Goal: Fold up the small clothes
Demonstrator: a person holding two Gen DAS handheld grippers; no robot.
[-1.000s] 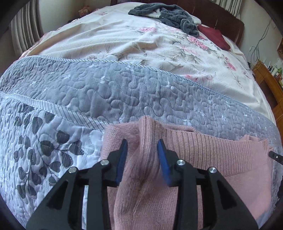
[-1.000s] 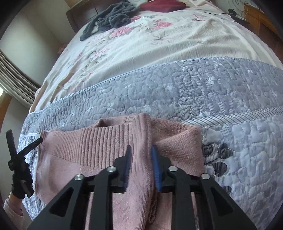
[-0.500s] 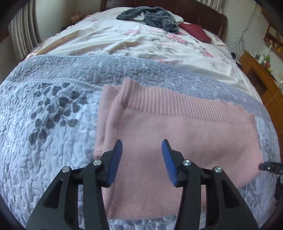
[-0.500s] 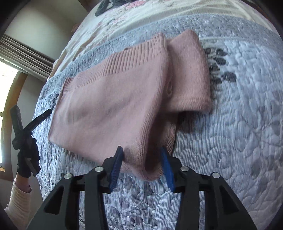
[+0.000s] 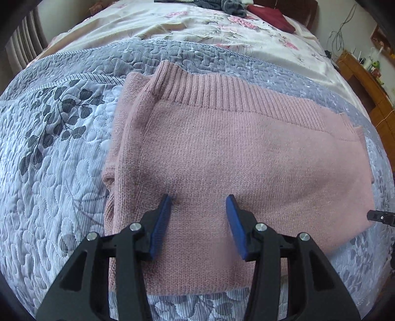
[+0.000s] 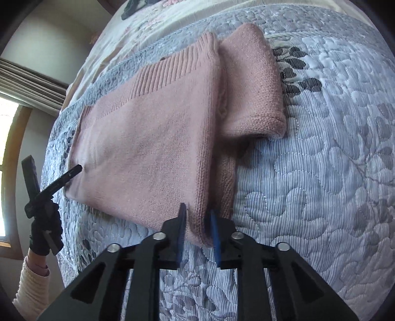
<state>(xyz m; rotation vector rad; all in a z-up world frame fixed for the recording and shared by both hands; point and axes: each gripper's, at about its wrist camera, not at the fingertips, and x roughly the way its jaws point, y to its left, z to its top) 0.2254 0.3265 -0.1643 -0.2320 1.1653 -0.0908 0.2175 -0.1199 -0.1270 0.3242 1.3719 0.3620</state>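
Note:
A pink knit sweater (image 5: 234,148) lies folded flat on the grey quilted bedspread (image 5: 56,172), its ribbed hem toward the far side. My left gripper (image 5: 198,197) hovers open just over its near middle, with nothing between the blue pads. In the right wrist view the sweater (image 6: 153,138) has a sleeve fold (image 6: 249,81) lying to its right. My right gripper (image 6: 197,212) is shut on the sweater's thick near corner. A gloved hand (image 6: 45,229) holds the left gripper at the sweater's left edge.
A floral sheet (image 5: 197,27) covers the far half of the bed, with a grey garment heap (image 5: 222,3) and a dark red cloth (image 5: 271,14) near the headboard. Wooden furniture (image 5: 365,79) stands at the right. A window and curtain (image 6: 27,81) are at the left.
Both grippers let go of the sweater's far folded edge and pulled back toward its near side. The right gripper has since closed on the near corner; the left stays open.

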